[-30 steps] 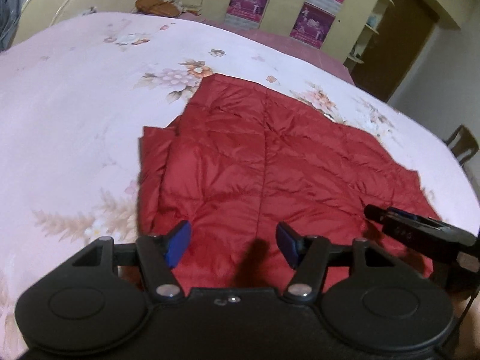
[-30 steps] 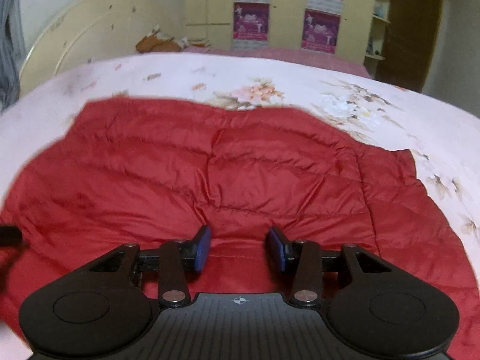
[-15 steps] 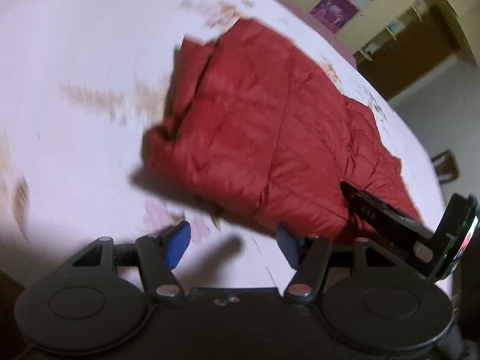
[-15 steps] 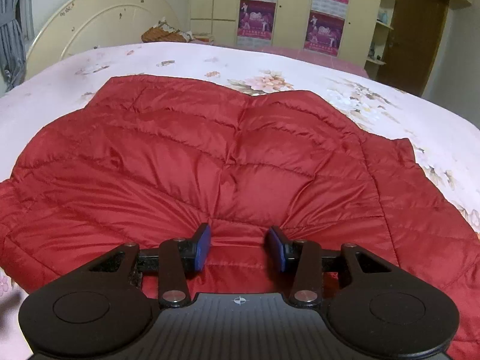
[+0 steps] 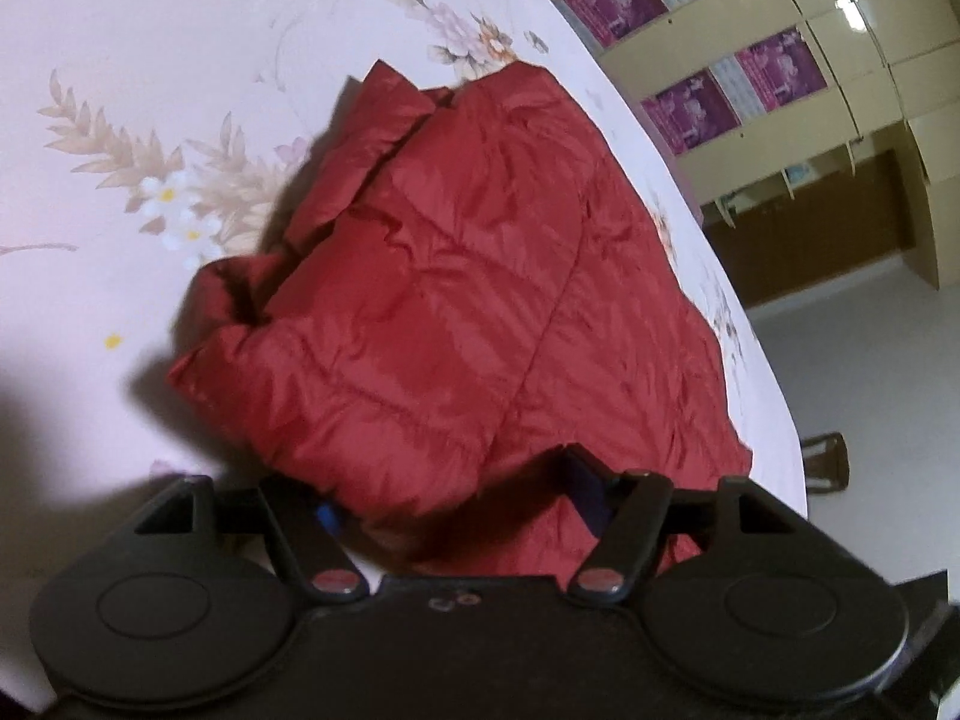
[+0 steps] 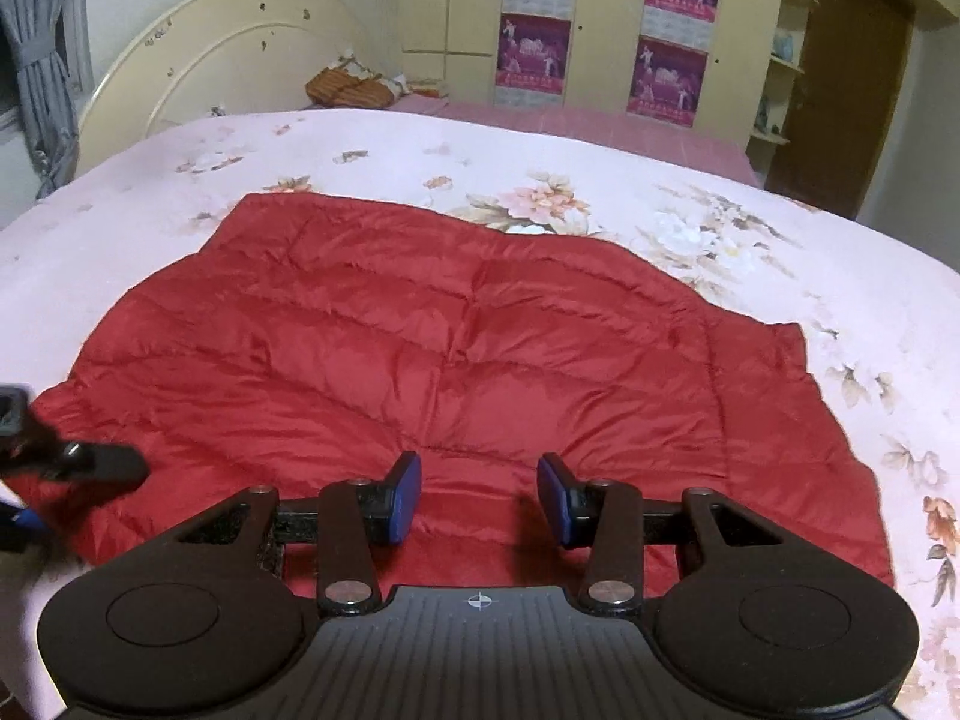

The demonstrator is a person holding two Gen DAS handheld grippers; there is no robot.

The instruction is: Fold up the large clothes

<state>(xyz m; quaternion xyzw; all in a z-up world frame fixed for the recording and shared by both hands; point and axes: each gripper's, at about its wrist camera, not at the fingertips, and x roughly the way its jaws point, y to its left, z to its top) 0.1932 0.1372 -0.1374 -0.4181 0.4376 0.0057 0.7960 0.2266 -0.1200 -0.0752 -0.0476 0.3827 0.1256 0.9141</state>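
On the flowered bedsheet point(image 6: 690, 180) lies the red puffer jacket point(image 6: 450, 348). Our left gripper point(image 5: 456, 498), jaws just widened, straddles its near hem at six o'clock, likely to pinch and fold. Our right gripper point(image 6: 479, 501) hovers spread, holding nothing. Purple posters point(image 6: 669, 75) at twelve o'clock are too blurred to read.

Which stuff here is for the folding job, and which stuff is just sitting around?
For the job:
- red puffy jacket, spread on the flowery bedspread
- left gripper, jaws just opened wider, jacket edge between them
- right gripper, open over the jacket

Just lying about:
- brown basket by the headboard
- purple posters on the cupboards
- chair on the floor
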